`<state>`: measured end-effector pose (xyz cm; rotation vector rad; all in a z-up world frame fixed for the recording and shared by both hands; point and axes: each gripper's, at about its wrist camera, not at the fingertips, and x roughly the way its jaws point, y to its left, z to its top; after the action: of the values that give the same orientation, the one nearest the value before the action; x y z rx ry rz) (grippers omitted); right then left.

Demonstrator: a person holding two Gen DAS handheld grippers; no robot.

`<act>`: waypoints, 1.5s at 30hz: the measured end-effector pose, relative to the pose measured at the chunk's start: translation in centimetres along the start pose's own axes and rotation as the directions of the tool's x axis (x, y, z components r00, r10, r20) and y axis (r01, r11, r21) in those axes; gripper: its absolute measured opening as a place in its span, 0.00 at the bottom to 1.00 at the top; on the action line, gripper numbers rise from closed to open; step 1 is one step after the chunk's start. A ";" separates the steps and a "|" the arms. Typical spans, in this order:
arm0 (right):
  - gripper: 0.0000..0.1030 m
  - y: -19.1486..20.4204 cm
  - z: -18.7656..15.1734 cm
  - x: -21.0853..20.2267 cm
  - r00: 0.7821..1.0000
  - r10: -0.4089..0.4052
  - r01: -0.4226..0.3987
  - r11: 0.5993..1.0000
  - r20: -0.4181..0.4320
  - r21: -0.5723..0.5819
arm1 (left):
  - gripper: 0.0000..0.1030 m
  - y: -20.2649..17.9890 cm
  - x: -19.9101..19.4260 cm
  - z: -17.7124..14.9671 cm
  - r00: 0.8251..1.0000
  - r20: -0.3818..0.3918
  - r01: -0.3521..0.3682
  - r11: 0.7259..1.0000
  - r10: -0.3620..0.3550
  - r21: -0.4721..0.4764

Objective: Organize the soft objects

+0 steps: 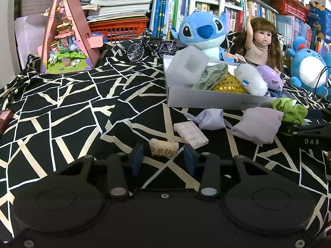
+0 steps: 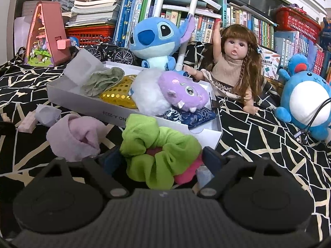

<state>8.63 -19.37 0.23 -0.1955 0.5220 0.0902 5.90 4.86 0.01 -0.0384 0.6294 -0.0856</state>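
Black patterned cloth [image 1: 68,111] is carrying white box [image 1: 206,100] centre-right, toy house [image 1: 66,41] upper left, folded cloths [image 1: 256,124], packet [image 1: 163,147] at centre.

Your right gripper's [image 2: 163,159] left pad is mostly buried behind the green scrunchie [image 2: 159,150], so you can't tell whether it touches the fabric. At five o'clock of the scrunchie, a pale blue thing [image 2: 203,175] is half hidden behind the right finger. In the left wrist view, the small packet [image 1: 163,148] has its lower print cut off by the left gripper [image 1: 163,159]. At nine o'clock, a brown object [image 1: 5,119] runs off the frame's edge.
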 end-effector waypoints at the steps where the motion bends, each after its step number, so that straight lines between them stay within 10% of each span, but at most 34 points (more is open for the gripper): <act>1: 0.88 0.0 0.0 0.0 1.000 -0.003 0.003 1.000 0.000 0.002 | 0.34 0.0 0.0 0.0 1.000 0.001 -0.001 1.000 0.001 0.004; 25: 0.90 -2.2 0.9 -0.1 0.999 0.045 -0.043 0.982 -0.008 0.182 | 0.26 -0.5 0.0 0.7 1.000 0.022 -0.004 1.000 0.004 -0.001; 45: 0.36 -2.3 2.6 -2.6 0.997 0.054 -0.064 0.976 0.056 0.206 | 0.26 -0.6 -0.4 3.8 0.997 0.063 0.050 0.999 -0.049 -0.011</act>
<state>7.95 -21.20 4.15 0.0265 0.4841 0.0974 7.78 4.30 3.41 -0.0689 0.5660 -0.1281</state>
